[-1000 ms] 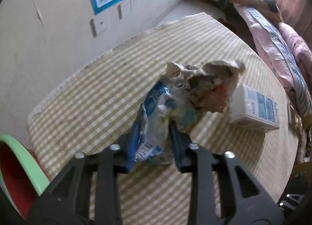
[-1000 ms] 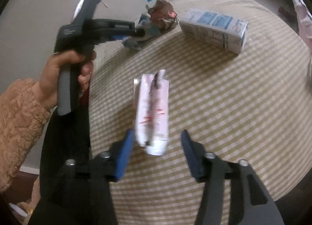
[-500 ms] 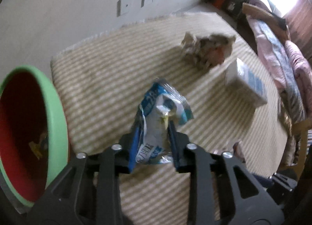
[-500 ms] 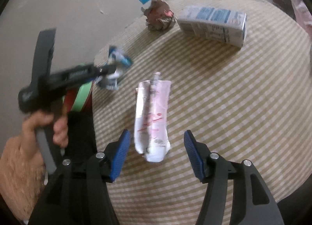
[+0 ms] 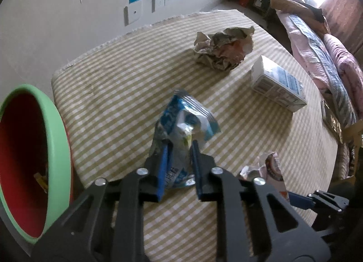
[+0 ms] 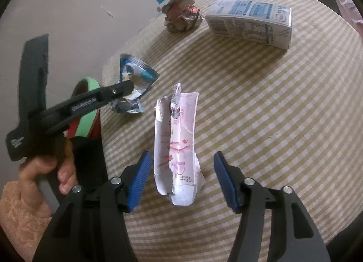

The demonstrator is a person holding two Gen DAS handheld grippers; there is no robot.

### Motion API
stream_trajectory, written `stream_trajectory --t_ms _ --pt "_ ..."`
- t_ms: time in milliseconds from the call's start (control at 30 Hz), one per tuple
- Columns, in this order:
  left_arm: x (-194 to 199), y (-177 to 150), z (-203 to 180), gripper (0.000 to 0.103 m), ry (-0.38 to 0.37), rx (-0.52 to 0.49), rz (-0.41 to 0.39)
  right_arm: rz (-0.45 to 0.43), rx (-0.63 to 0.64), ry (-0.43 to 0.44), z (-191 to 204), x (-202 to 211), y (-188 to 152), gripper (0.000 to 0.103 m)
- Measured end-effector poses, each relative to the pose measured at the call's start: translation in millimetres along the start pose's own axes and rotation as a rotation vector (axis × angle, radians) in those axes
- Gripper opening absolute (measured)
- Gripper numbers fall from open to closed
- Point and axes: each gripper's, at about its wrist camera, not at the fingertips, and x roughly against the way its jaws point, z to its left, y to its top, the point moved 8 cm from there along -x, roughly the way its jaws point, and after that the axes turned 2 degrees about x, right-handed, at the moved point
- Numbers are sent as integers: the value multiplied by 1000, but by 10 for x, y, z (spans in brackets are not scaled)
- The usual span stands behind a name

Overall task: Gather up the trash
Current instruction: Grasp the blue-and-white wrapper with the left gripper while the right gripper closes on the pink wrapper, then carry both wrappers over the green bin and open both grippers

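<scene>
Trash on the checked surface [image 5: 113, 75] comes to four items. Left tongs [image 5: 179, 159] are closing on a blue-and-white foil wrapper [image 5: 183, 123], its lower half pinched between the pads and lifted clear, near the surface's left edge. Just off that edge stands a green-rimmed red bin [image 5: 59, 139], mouth tilted toward the surface. Right tongs [image 6: 182, 175] stand fairly wide and are narrowing, with a flattened pink-and-white pouch [image 6: 177, 141] lying between the pads near the front edge; neither pad presses on it yet.

A crumpled paper ball [image 5: 223, 49] sits toward the far edge, and a blue-and-white carton [image 5: 278, 85] lies on its side toward the right edge, close by the ball.

Handling assessment: the wrapper is light, limp and probably slick, so a hold low on its bunched body is sound. The pouch appears thin, torn and floppy; it should be taken across its narrow width at the near end, where the layers double up. The carton looks stiffer and wants a grip across its short faces.
</scene>
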Motion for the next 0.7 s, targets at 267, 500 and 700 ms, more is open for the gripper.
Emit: stream_trajectory --t_ms 267,500,700 --pt "222 -106 28 17 -22 46 -42 -27 68 3 116 26 -4 25" --pt "501 -243 157 17 -22 94 -73 -51 58 4 27 165 -62 25" --pt "630 -336 268 17 -17 113 -83 -49 66 -19 48 168 -107 25"
